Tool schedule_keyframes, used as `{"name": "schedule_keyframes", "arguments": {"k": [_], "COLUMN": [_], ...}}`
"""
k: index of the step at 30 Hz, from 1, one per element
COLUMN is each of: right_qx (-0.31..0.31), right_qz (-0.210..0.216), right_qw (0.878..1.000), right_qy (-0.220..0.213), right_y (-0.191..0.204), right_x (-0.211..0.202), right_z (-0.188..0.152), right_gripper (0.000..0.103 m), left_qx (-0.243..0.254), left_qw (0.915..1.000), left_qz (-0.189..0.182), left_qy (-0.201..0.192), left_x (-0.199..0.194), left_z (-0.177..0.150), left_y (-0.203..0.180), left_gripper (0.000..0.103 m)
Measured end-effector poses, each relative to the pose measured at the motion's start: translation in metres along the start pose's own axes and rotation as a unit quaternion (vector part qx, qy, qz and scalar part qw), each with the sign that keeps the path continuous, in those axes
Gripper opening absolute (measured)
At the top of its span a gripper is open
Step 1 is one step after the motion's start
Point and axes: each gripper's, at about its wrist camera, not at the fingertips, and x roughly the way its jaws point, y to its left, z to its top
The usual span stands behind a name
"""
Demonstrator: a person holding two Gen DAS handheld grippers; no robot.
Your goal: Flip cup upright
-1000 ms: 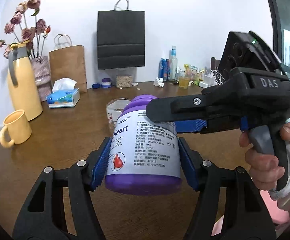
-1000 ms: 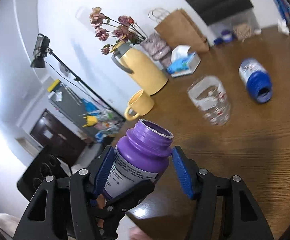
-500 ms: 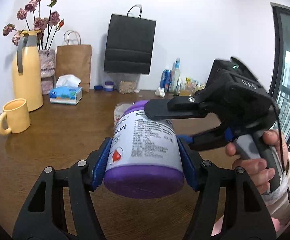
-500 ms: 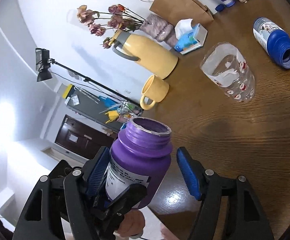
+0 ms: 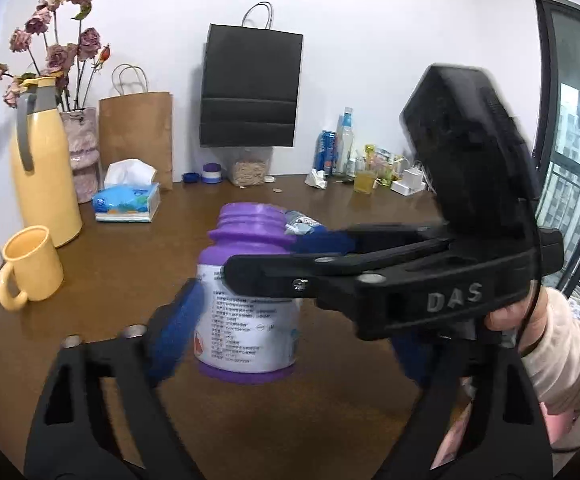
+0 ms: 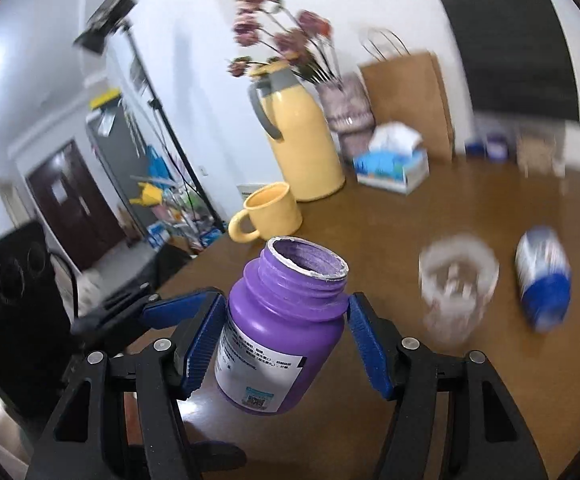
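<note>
**Above the bench (image 5: pixel 130 264), a purple bottle (image 5: pixel 250 300) in the right tongs (image 5: pixel 266 256)**

At the centre of the left wrist view, the purple bottle stands nearly upright with its open mouth up and its base clear of the brown bench. The right tongs reach in from the right edge of the frame and cross the bottle at its shoulder. One black finger lies in front of the label and a blue pad shows behind the neck. The person's hand (image 5: pixel 509 316) grips the handle at the right. The left tongs (image 5: pixel 293 320) rise from the bottom of the frame and stand wide. Their left pad is just beside the bottle's wall, and their right pad is well apart from it. Both are blurred. At the left of the frame are a yellow mug (image 5: pixel 30 266), a yellow jug (image 5: pixel 44 160) and a tissue box (image 5: pixel 128 200). A brown paper bag (image 5: pixel 136 136) and a black bag (image 5: pixel 250 92) stand at the far wall.

At lower centre of the right wrist view, the bottle tilts with its mouth toward the upper right. The right tongs are closed narrowly on it, with a blue pad against each side below the neck. A blue pad of the left tongs shows at the left, off the bottle. At the right of the frame, a clear glass (image 6: pixel 455 292) and a blue-capped bottle (image 6: pixel 543 280) sit on the bench. The blue-capped bottle lies on its side, and both are blurred.
</note>
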Motion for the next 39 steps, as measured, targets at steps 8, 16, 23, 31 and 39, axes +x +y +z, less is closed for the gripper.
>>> {"name": "schedule_keyframes", "arguments": {"k": [8, 16, 23, 31, 39], "right_qx": [-0.091, -0.102, -0.088, 0.048, 0.079], "right_qz": [-0.029, -0.02, 0.012, 0.074, 0.074], "right_qw": [0.995, 0.994, 0.996, 0.992, 0.984], "right_qy": [0.002, 0.019, 0.022, 0.091, 0.14], "right_y": [0.011, 0.003, -0.018, -0.058, -0.062], "right_x": [0.022, 0.052, 0.072, 0.121, 0.146], "right_z": [0.026, 0.031, 0.045, 0.052, 0.035], "right_gripper": [0.065, 0.048, 0.056, 0.08, 0.079], "left_qx": [-0.062, -0.151, -0.121, -0.105, -0.127], "left_qw": [0.9979, 0.9871, 0.9916, 0.99, 0.9864], "left_qz": [0.011, 0.0, 0.045, 0.091, 0.102], "left_qy": [0.015, 0.054, 0.007, 0.023, 0.024], "left_x": [0.026, 0.063, 0.056, 0.07, 0.057], "left_z": [0.007, -0.001, 0.008, 0.003, -0.023], "left_y": [0.045, 0.091, 0.096, 0.101, 0.109], "left_gripper": [0.054, 0.055, 0.053, 0.05, 0.0]}}
